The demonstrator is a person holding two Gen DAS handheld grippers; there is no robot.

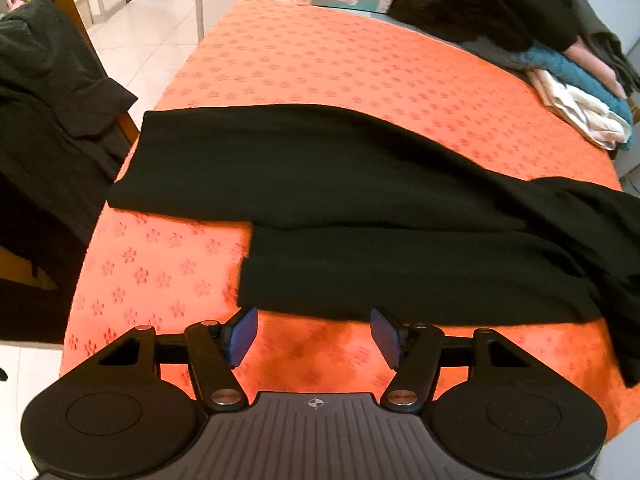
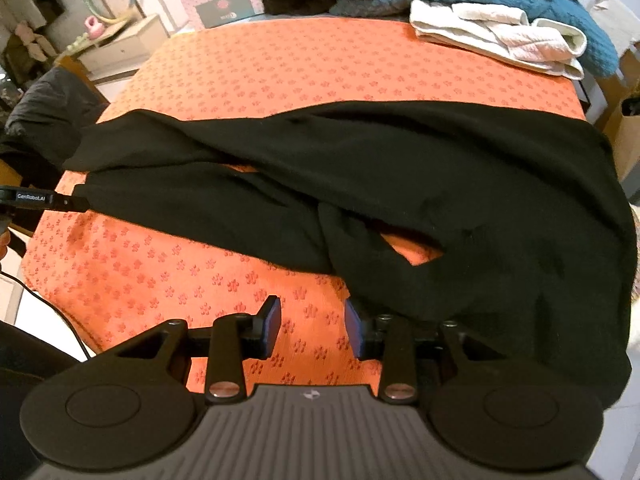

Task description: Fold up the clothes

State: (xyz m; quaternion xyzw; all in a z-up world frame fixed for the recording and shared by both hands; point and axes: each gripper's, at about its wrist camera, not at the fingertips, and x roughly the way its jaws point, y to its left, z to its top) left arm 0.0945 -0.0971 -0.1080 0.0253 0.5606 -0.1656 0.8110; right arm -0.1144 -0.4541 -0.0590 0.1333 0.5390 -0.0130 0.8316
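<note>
Black trousers lie spread across the orange-clothed table, legs toward the left edge; the left hand-held gripper hangs above the cloth just short of the near leg's hem, jaws apart and empty; the right hand-held gripper likewise gapes, clasping nothing, by the waist end.

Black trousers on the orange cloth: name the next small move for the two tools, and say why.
Probably lower both tools onto the near edge of the black trousers and close. The left tool hangs open just short of a leg hem, nothing between its pads; the right tool is open beside the bunched waist end. The trousers lie spread across the orange tablecloth, legs not yet folded over.
</note>
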